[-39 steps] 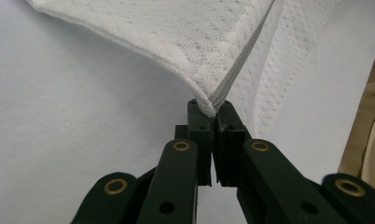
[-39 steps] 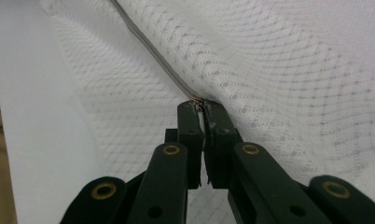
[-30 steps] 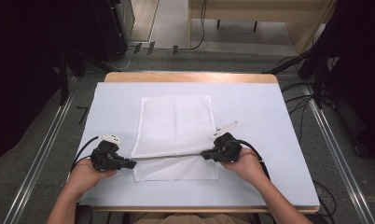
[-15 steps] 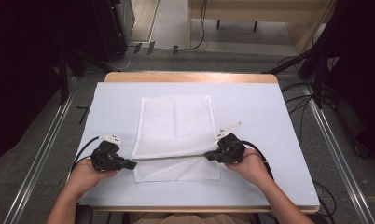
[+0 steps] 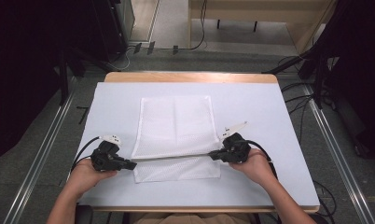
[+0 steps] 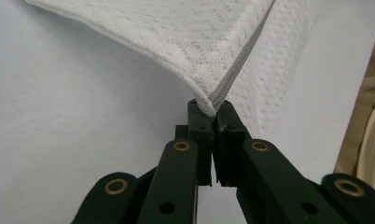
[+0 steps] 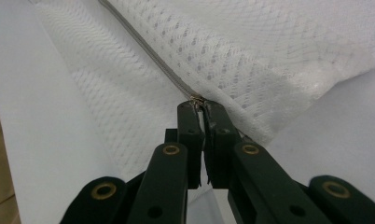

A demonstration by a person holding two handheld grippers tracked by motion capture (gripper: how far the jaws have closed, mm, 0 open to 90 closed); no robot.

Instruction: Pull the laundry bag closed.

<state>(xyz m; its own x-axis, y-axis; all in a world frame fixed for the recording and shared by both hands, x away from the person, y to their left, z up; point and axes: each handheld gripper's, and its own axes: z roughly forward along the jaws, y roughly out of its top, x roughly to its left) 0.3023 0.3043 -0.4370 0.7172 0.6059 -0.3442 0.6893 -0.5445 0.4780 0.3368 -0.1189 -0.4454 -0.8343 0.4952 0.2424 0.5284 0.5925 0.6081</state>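
Observation:
A white mesh bag (image 5: pixel 175 123) lies flat on the white-covered table (image 5: pixel 269 116), and a grey zipper (image 5: pixel 176 157) runs across it near its front end. My left gripper (image 5: pixel 129 164) is shut on the bag's left corner (image 6: pixel 202 100) where the zipper (image 6: pixel 244 51) ends, lifting that corner slightly. My right gripper (image 5: pixel 214 155) is shut on the small metal zipper pull (image 7: pixel 196 98) at the bag's right edge. In the right gripper view the zipper (image 7: pixel 148 49) stretches away from the closed jaws across the mesh (image 7: pixel 269 51). Both hands rest low over the table.
The table's wooden far edge (image 5: pixel 190 77) shows beyond the white cover. Metal rails (image 5: pixel 45 154) run along both sides on the floor. Cables (image 5: pixel 297 100) and dark equipment (image 5: pixel 36 56) stand around the table. A black cable (image 5: pixel 83 151) trails from the left gripper.
My right gripper has shifted a little to the right along the zipper line. The left gripper has kept still on the corner.

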